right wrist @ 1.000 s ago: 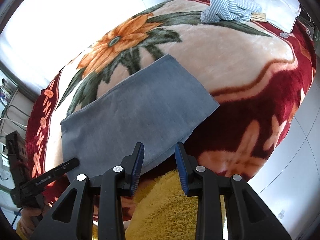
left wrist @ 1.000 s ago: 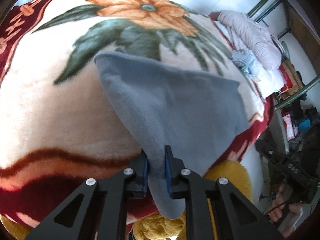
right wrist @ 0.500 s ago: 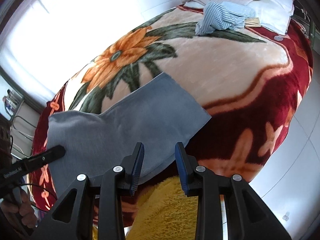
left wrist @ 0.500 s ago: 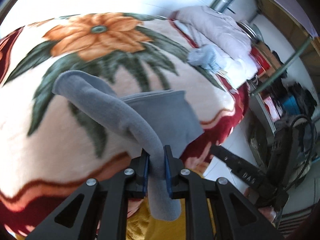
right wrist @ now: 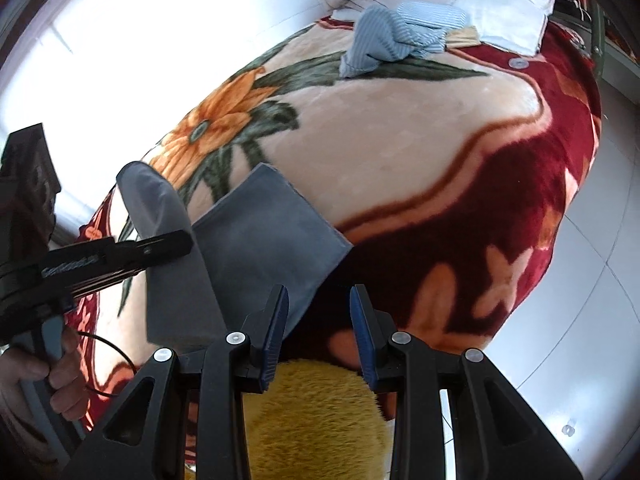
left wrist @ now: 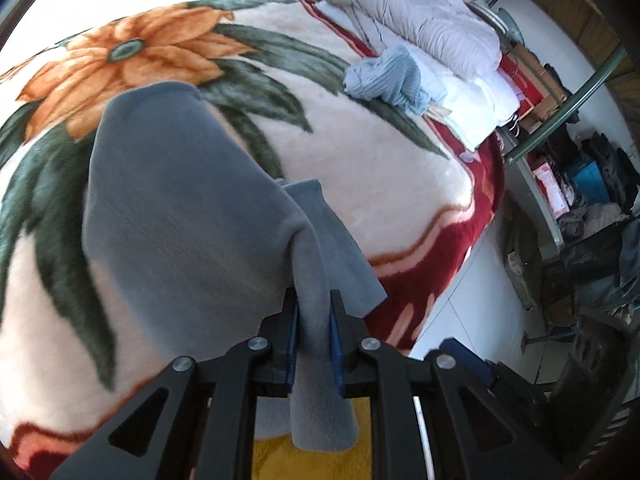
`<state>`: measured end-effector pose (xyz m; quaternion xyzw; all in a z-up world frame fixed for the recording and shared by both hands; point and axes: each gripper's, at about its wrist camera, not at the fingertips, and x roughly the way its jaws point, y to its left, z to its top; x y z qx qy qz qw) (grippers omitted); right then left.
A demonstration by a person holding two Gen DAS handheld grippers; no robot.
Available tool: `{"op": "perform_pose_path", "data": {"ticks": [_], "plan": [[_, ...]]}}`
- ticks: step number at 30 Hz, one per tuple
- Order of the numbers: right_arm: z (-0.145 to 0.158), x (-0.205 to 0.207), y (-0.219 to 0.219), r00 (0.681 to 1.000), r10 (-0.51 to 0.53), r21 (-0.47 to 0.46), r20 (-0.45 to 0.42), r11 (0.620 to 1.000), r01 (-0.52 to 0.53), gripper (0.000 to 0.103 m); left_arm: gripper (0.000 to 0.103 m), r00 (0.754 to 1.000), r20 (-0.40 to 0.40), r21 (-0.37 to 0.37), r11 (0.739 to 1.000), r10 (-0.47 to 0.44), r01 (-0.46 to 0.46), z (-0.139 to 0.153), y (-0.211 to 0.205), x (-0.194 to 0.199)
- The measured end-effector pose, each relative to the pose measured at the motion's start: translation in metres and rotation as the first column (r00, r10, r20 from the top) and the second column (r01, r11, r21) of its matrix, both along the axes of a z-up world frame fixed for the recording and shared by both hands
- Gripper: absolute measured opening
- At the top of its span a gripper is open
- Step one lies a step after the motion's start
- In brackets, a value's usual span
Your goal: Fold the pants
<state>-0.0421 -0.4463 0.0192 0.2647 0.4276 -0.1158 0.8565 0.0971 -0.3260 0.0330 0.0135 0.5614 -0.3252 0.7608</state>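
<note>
Lying on a plush cream blanket with an orange flower, green leaves and dark red border (left wrist: pixel 384 168) spread over a bed: one pair of soft grey fleece pants (left wrist: pixel 188 216), partly flat near the blanket's near edge, one end lifted and draped back over the flat part. Left hand-held gripper (left wrist: pixel 313 344): black frame, blue pads, pressed together on a bunched fold of the grey fleece, a tail of fabric hanging below the pads; seen from the right wrist view as a black tool gripped by a hand (right wrist: pixel 52 372), holding the raised cloth above the flat layer. Right hand-held gripper (right wrist: pixel 319 332): black frame, blue pads, jaws spread with nothing between them, hovering just beside the near corner of the flat grey layer, above a fuzzy yellow fabric (right wrist: pixel 316 416). Farther back: a crumpled blue-and-white striped garment (right wrist: pixel 396 36), white folded bedding (right wrist: pixel 516 12), a pale quilted duvet (left wrist: pixel 420 16).
</note>
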Motion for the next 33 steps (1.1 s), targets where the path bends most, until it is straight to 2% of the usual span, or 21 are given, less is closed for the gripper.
{"op": "perform_pose_path", "data": {"ticks": [3,6,11,14,18,20,22,33], "plan": [[-0.007,0.001,-0.005,1.0,-0.005,0.011,-0.012,1.0,0.005,0.033,0.015,1.0,-0.022,0.014,1.0,-0.007,0.008,-0.015,-0.011,0.008],[-0.011,0.003,-0.007,1.0,-0.002,0.015,-0.019,1.0,0.003,0.033,0.021,0.998,-0.057,0.024,1.0,-0.014,0.015,-0.023,-0.015,0.013],[-0.012,0.01,-0.009,1.0,0.014,0.009,-0.025,1.0,-0.014,0.033,0.043,0.999,-0.051,-0.006,1.0,-0.014,0.014,-0.007,-0.005,0.01],[-0.008,0.018,-0.008,0.999,0.045,0.035,0.002,0.998,-0.045,0.033,0.048,1.0,-0.007,-0.012,1.0,-0.01,0.01,0.007,0.007,0.005],[-0.006,0.044,-0.003,0.991,0.129,0.066,0.028,0.989,-0.13,0.034,0.049,0.999,0.03,0.017,0.999,0.033,-0.033,0.012,0.032,0.003],[-0.012,0.062,-0.001,0.982,0.187,0.116,0.017,0.975,-0.187,0.034,0.049,0.997,0.033,0.034,0.997,0.066,-0.067,0.008,0.047,0.002],[-0.017,0.077,0.001,0.979,0.204,0.138,-0.006,0.97,-0.201,0.034,0.049,0.995,0.023,0.041,0.994,0.096,-0.097,0.003,0.063,0.002],[-0.04,0.134,0.039,0.933,0.332,0.001,-0.137,0.942,-0.335,0.035,0.049,0.978,-0.03,0.038,0.978,0.208,-0.206,-0.016,0.115,0.002]]}}
